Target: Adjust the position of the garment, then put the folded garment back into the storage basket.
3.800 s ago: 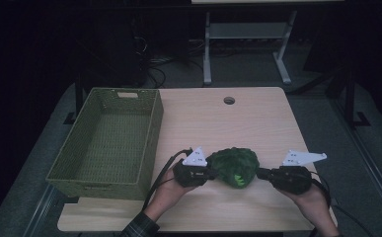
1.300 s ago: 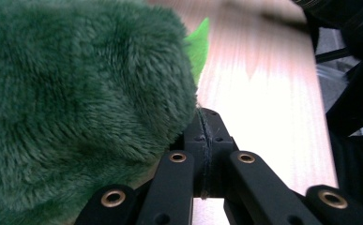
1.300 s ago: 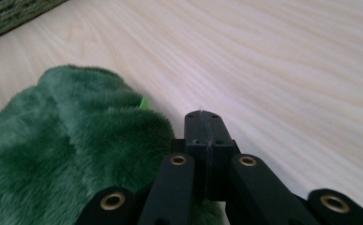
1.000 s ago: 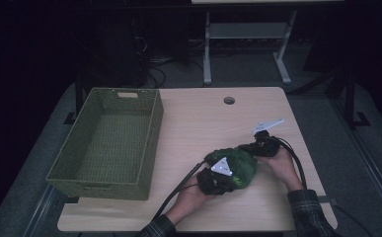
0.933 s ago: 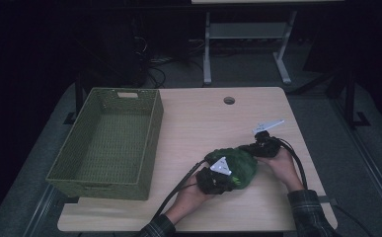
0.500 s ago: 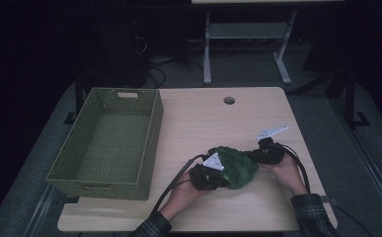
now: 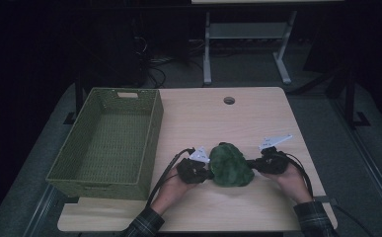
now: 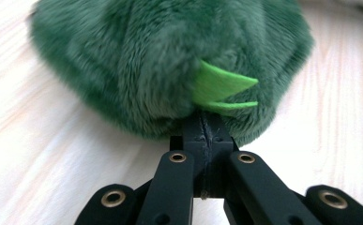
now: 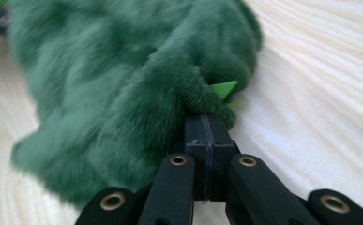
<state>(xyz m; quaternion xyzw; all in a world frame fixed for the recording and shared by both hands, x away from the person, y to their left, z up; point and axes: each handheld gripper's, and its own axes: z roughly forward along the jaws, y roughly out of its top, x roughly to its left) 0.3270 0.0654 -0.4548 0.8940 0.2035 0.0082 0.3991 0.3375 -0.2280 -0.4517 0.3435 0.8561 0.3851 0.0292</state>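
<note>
A fuzzy dark green plush toy with bright green felt spikes lies on the wooden table near its front edge. My left gripper grips its left side and my right gripper grips its right side. In the left gripper view the jaws of the left gripper are pressed together on a tuft of the plush toy beside a felt spike. From the right gripper view, the right gripper is shut on a fold of the plush toy.
A green woven basket stands on the left part of the table. A cable hole sits near the far edge. Cables trail from both grippers toward the front edge.
Both hands have swung the plush around: the left gripper moved left and slightly forward, the right gripper came nearer, so the toy now lies level between them.
</note>
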